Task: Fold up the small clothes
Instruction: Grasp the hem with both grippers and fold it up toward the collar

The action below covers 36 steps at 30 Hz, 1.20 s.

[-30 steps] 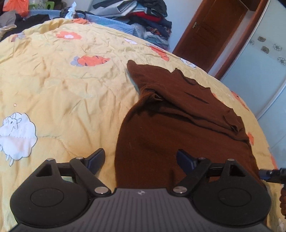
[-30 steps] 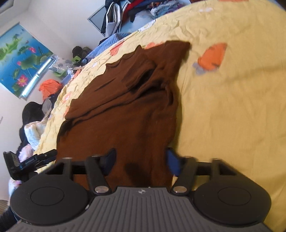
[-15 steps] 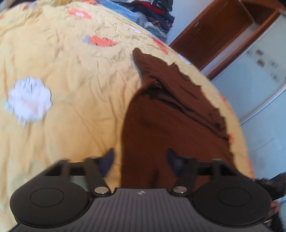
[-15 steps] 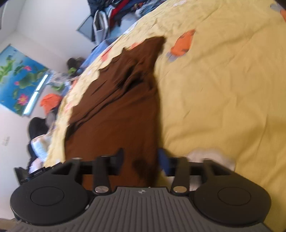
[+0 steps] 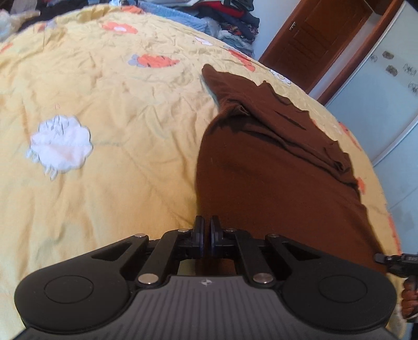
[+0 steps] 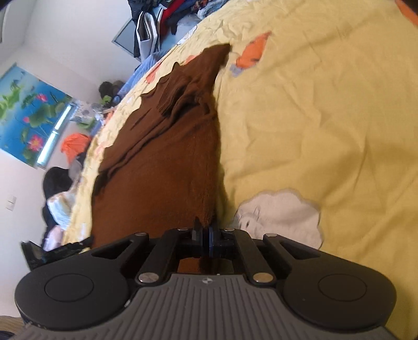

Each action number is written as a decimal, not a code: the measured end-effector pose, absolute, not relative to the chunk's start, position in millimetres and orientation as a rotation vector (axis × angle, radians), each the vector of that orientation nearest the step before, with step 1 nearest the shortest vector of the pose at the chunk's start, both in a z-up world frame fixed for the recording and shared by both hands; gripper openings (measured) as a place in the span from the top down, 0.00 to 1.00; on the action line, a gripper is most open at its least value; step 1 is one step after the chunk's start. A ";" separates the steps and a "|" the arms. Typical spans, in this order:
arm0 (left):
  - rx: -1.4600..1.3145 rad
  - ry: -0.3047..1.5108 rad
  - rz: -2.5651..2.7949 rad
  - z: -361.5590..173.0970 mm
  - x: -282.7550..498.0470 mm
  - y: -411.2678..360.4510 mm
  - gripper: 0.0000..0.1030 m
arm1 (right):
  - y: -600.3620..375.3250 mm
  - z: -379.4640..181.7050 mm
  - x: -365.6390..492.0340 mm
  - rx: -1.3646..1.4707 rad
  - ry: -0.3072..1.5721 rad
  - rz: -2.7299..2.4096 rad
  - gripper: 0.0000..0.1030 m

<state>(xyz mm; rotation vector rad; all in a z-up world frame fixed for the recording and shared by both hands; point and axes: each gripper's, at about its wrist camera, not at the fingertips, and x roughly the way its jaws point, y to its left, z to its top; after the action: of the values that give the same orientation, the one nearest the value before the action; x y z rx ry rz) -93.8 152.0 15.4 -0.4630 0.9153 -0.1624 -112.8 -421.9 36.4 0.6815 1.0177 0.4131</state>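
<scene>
Garment: a brown knitted top is lying on a yellow bedspread, running from the lower middle of the left wrist view up toward the upper right; in the right wrist view it is filling the left-centre of the frame, narrowing toward the top.
Lay of the cloth: its far end is looking bunched, with a sleeve or folded layer lying over the body; the near part is lying smoother.
Left gripper: its jaws are drawn nearly together, with only a thin slit showing, and they are sitting at the left border of the near hem; it appears to be pinching that edge, though the cloth between the pads is hard to see.
Right gripper: its jaws are pressed together on the near right corner of the top, with brown knit poking up just above the fingers.
Step in hand: I judge both near corners are being taken hold of, to begin a fold of the hem toward the far end.
Next move: it is calling for lifting both corners together, carrying them level toward the top of the frame, and keeping the edge taut so it lands square on the bunched part.
Surroundings: a white sheep print is lying just right of the right gripper; piled clothes are sitting at the top edge.
</scene>
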 end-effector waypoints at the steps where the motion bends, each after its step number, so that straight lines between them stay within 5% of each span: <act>1: -0.509 0.933 -0.188 13.5 -98.7 155.1 0.94 | -418.9 36.9 -115.6 0.695 1.032 0.416 0.83; 3: -0.627 0.967 -0.234 7.8 -110.7 160.6 0.86 | -412.7 39.4 -124.7 0.742 1.058 0.466 0.58; 4: -0.694 0.970 -0.262 4.5 -119.4 162.7 0.74 | -409.0 41.6 -131.9 0.753 1.060 0.510 0.39; 5: -0.745 0.971 -0.289 1.7 -127.9 163.0 0.65 | -405.1 43.2 -140.0 0.759 1.065 0.547 0.31; 9: -0.871 0.982 -0.334 -7.4 -150.3 152.8 0.61 | -389.1 39.6 -165.4 0.795 1.106 0.608 0.35; 10: -0.869 0.977 -0.331 -6.8 -151.9 150.2 0.62 | -388.3 39.6 -167.6 0.798 1.107 0.603 0.43; 12: -0.834 0.988 -0.320 -4.6 -150.3 146.4 0.71 | -388.5 37.9 -168.3 0.777 1.131 0.577 0.76; 13: -0.800 1.014 -0.301 -4.5 -147.2 144.0 0.90 | -389.0 35.2 -167.7 0.751 1.154 0.558 0.88; 14: -0.773 1.032 -0.289 -4.7 -145.4 144.1 0.96 | -393.0 34.0 -168.5 0.748 1.151 0.567 0.88; 22: -0.672 1.002 -0.284 0.8 -166.3 160.0 0.96 | -430.9 38.1 -191.0 0.748 1.112 0.485 0.94; 24: -0.702 1.018 -0.292 1.8 -169.3 160.5 0.93 | -428.7 35.8 -194.7 0.781 1.123 0.494 0.86; 27: -0.792 1.047 -0.390 -1.9 -178.2 160.2 0.65 | -424.0 40.2 -203.9 0.834 1.121 0.563 0.45; 28: -0.812 1.027 -0.417 -1.4 -183.6 157.8 0.46 | -422.8 41.6 -206.8 0.850 1.114 0.581 0.35; 29: -0.814 1.014 -0.438 0.4 -185.9 153.4 0.29 | -420.3 42.5 -207.8 0.854 1.112 0.585 0.34; 30: -0.792 1.004 -0.444 2.8 -185.4 145.7 0.26 | -416.6 42.1 -206.5 0.855 1.117 0.585 0.34; 31: -0.751 0.994 -0.435 5.9 -184.6 138.1 0.27 | -412.7 41.6 -204.1 0.860 1.119 0.589 0.35; 32: -0.708 0.990 -0.431 9.2 -182.8 131.5 0.31 | -408.0 42.2 -200.2 0.861 1.120 0.579 0.49; 33: -0.659 1.003 -0.425 11.1 -179.8 126.1 0.45 | -404.1 41.8 -196.2 0.846 1.135 0.564 0.61; 34: -0.597 1.048 -0.404 9.8 -175.2 120.8 0.88 | -399.5 40.2 -193.2 0.793 1.167 0.547 0.88; 36: -0.581 1.067 -0.397 7.2 -175.1 128.6 0.95 | -400.2 39.9 -195.5 0.731 1.173 0.556 0.93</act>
<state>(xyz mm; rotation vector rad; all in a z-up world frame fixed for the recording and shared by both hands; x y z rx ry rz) -175.1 128.6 7.2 -0.5806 1.0666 -0.3966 -195.5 -400.2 39.9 0.7313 1.1733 0.5558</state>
